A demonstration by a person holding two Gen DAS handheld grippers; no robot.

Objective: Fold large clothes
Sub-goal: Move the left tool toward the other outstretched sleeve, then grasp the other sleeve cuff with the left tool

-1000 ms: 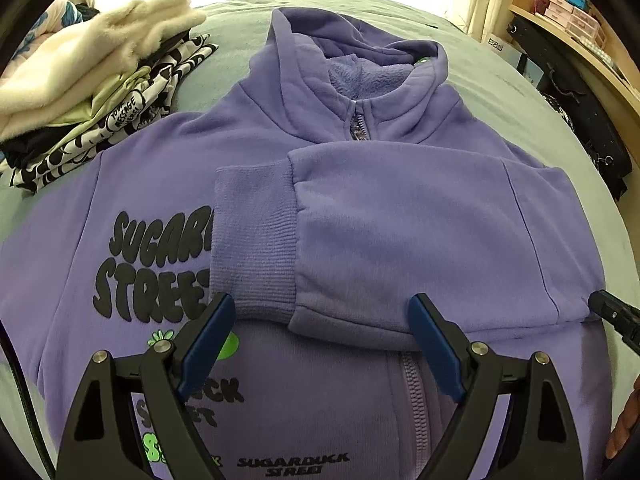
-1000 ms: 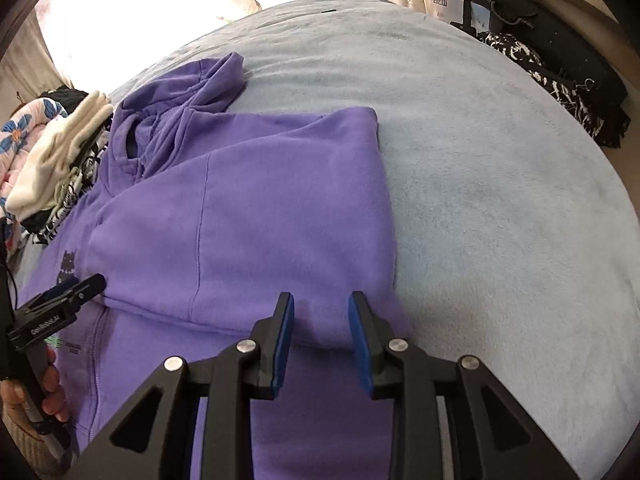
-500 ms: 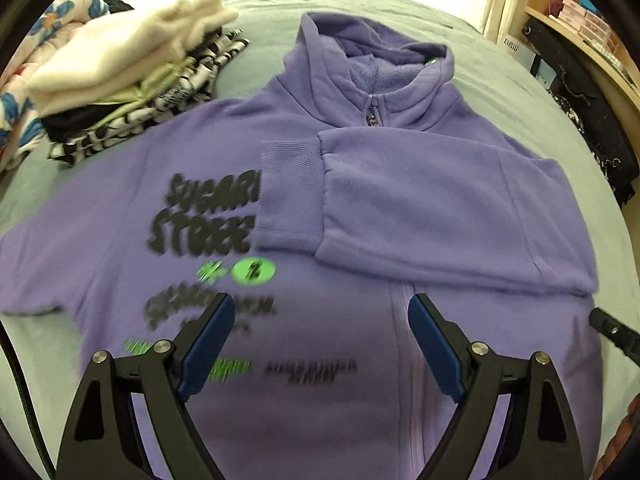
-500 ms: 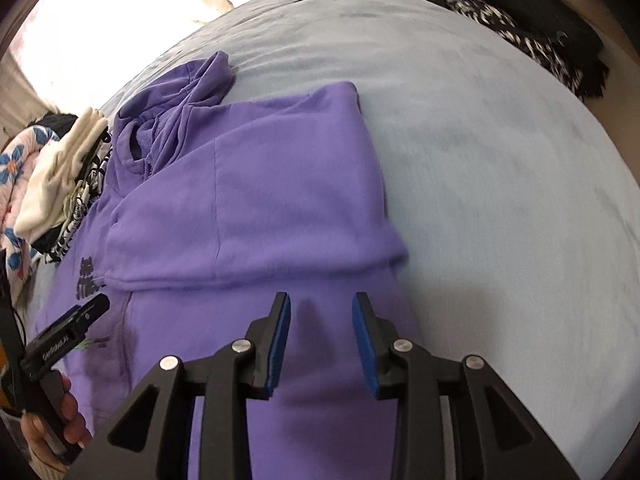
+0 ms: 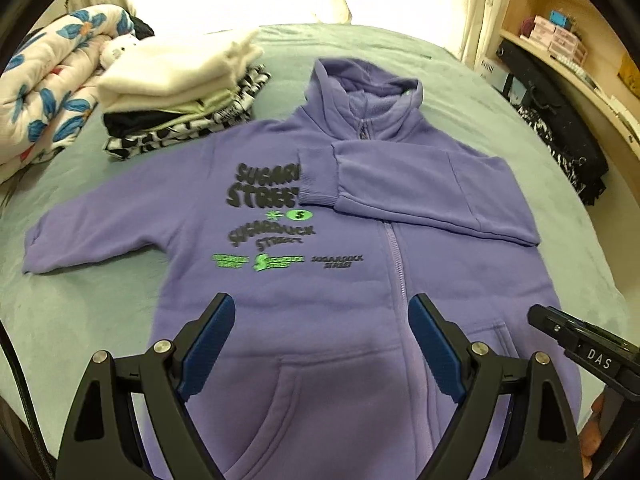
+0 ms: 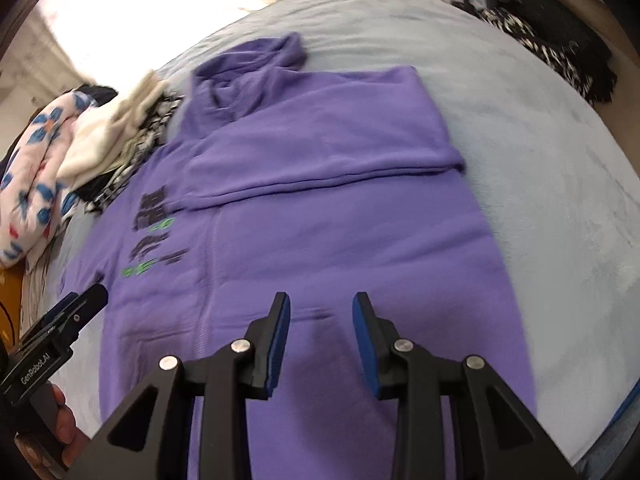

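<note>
A purple zip hoodie [image 5: 340, 288] [image 6: 320, 248] with black and green lettering lies flat, front up, on a grey-green bed. One sleeve [image 5: 416, 184] is folded across the chest; the other sleeve [image 5: 96, 232] lies spread out to the left. My left gripper [image 5: 322, 320] hovers wide open above the lower front near the pocket, with nothing between its fingers. My right gripper [image 6: 320, 312] hangs over the hem area with a narrow gap between its blue pads and holds nothing. In each wrist view the other gripper shows at the edge.
A pile of folded clothes [image 5: 180, 92] and a floral quilt [image 5: 48, 92] lie at the bed's far left. Dark patterned fabric [image 5: 560, 140] hangs off the right side below wooden shelves [image 5: 568, 40]. Bare bedding [image 6: 540, 160] stretches to the right of the hoodie.
Both grippers have pulled back and up from the folded sleeve toward the hem, so more of the hoodie shows. The sleeve stays folded across the chest.
</note>
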